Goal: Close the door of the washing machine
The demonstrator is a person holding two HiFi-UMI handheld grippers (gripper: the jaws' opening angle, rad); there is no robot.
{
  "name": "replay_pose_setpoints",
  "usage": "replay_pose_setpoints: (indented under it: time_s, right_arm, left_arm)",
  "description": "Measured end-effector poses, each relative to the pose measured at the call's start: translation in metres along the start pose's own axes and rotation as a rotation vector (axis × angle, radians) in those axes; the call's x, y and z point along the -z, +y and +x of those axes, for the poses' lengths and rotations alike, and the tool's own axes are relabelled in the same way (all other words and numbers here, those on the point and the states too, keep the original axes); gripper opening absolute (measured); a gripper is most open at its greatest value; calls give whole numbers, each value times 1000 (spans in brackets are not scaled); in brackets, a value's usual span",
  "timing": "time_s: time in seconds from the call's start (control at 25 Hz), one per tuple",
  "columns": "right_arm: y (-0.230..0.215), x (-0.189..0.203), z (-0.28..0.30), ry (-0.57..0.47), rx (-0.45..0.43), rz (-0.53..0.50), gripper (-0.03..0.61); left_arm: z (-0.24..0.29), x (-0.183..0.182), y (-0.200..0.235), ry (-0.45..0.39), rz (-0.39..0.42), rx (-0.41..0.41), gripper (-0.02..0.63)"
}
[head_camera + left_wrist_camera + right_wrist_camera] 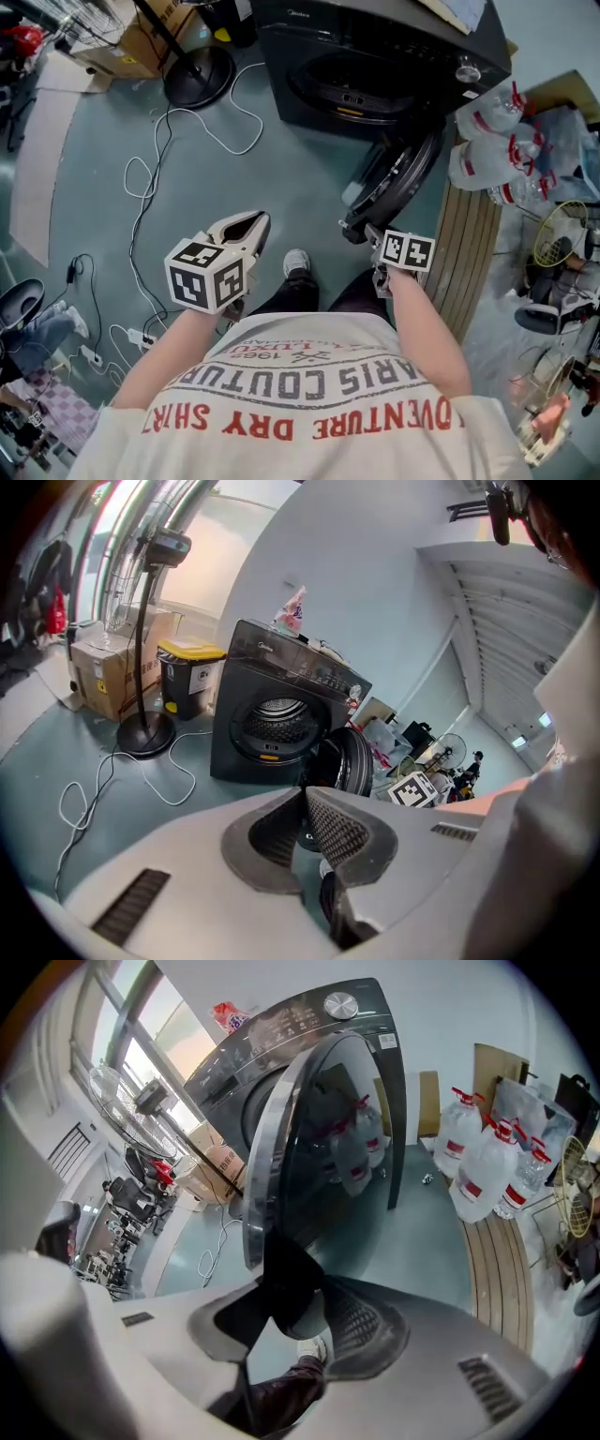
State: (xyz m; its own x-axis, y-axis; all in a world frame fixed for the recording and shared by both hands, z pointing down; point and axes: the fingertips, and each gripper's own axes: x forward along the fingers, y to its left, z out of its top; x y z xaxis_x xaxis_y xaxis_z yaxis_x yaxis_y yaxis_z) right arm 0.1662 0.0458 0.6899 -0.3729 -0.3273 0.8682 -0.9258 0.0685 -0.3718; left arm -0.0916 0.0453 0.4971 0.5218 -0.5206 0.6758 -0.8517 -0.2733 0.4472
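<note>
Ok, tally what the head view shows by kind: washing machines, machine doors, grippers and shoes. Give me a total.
washing machine: 1
door, standing open: 1
grippers: 2, the left gripper and the right gripper
white shoe: 1
Total: 5

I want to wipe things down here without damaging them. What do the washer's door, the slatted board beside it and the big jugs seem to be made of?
Washing machine door: dark glossy glass or clear plastic, since it mirrors the jugs, set in a shiny, metal-look rim.
Slatted board: probably wood, with matte tan parallel slats.
Jugs: plastic, with translucent whitish walls.
</note>
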Motion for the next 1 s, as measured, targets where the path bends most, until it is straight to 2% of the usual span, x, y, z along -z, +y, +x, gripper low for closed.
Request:
replay_pose_setpoints:
  time_s: [0.2, 0.4, 0.72, 1.0]
  right_arm:
    - [22, -14, 18, 21, -24, 20, 192]
    - [43, -24, 32, 11, -11, 71, 195]
    - [75, -50, 57, -5, -78, 96, 213]
    - [110, -70, 70, 11, -164, 4, 214]
  left_arm:
    - [-10, 3, 26, -11, -39, -39, 38]
    - [-23, 5, 44, -36, -83, -64, 38]
    - [-41, 10, 74, -46, -131, -136, 38]
    - [-49, 7, 88, -52, -163, -174, 38]
